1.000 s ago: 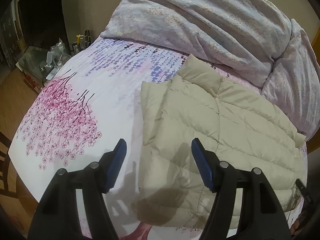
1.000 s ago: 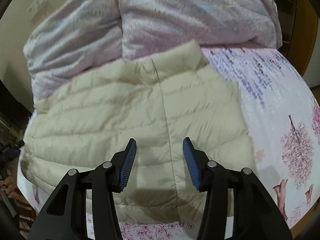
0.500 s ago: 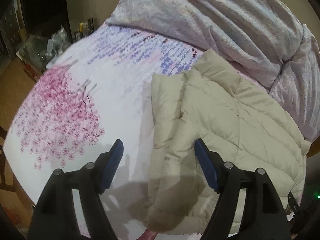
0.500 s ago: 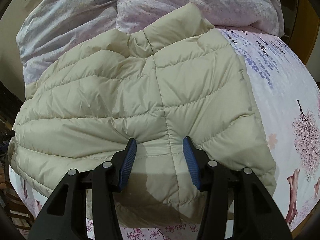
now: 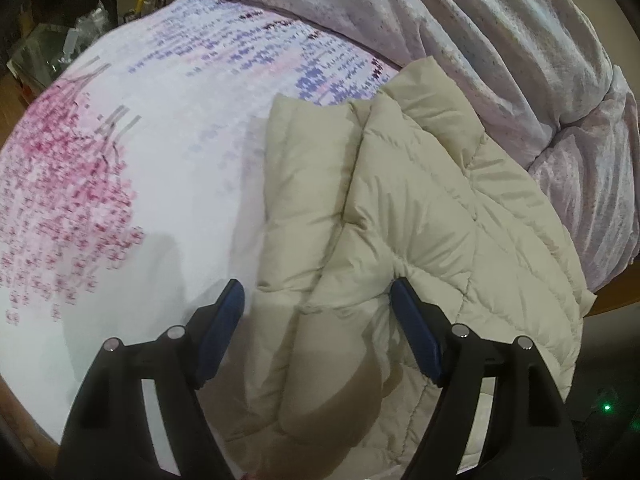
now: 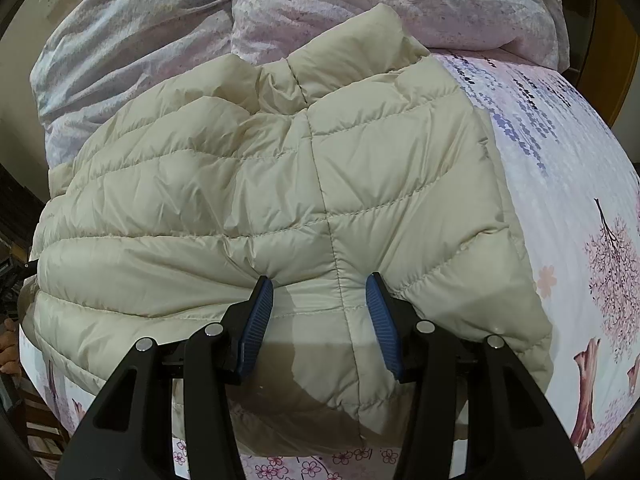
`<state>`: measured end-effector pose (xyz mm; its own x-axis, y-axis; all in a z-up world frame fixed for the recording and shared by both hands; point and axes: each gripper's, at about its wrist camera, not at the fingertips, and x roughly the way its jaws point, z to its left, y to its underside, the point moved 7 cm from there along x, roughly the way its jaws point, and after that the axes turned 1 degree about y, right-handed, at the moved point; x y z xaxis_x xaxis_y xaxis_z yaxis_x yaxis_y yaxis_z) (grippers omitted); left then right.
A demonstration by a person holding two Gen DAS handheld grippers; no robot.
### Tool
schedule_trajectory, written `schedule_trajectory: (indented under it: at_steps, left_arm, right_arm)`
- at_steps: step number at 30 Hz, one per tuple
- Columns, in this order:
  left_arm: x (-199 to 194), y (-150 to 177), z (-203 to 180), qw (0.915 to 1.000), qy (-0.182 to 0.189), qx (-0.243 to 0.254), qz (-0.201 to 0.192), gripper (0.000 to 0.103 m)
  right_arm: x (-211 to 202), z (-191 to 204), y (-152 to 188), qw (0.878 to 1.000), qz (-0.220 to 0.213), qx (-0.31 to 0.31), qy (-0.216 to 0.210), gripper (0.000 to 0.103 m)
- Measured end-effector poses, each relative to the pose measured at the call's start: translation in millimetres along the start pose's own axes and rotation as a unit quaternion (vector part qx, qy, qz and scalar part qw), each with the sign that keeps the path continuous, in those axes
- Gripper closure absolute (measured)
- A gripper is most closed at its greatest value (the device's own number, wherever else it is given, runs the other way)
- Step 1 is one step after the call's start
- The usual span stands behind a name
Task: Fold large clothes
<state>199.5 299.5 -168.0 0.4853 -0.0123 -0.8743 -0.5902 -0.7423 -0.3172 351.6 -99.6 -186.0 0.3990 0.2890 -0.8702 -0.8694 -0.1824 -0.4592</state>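
Tongs [image 5: 316, 296] [image 6: 320, 288] agape over jacket [image 6: 280, 184] hem

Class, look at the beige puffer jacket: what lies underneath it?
The puffer jacket lies on the floral bedsheet, which shows around its edges. Whatever sits directly beneath the jacket is covered.

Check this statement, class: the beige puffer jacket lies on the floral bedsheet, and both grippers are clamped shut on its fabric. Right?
Not quite. The beige puffer jacket does lie on the floral bedsheet, but both wrist views show the left gripper and right gripper with jaws open, gripping nothing.
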Motion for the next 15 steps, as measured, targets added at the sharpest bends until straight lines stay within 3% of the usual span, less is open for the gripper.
schedule_trajectory:
  at_steps: [7,10,15]
  left_arm:
    - [4,3,-8,0.9999,0.016,0.001,-0.002,0.051]
    - [3,4,-11,0.9998,0.020,0.003,-0.007,0.066]
    - [-5,2,-23,0.9989,-0.009,0.036,-0.028,0.084]
  right_arm:
    - [0,0,0,1.000,-0.001,-0.001,0.000,0.052]
    - [0,0,0,1.000,-0.001,-0.002,0.000,0.052]
    - [0,1,0,1.000,-0.001,-0.002,-0.001,0.052]
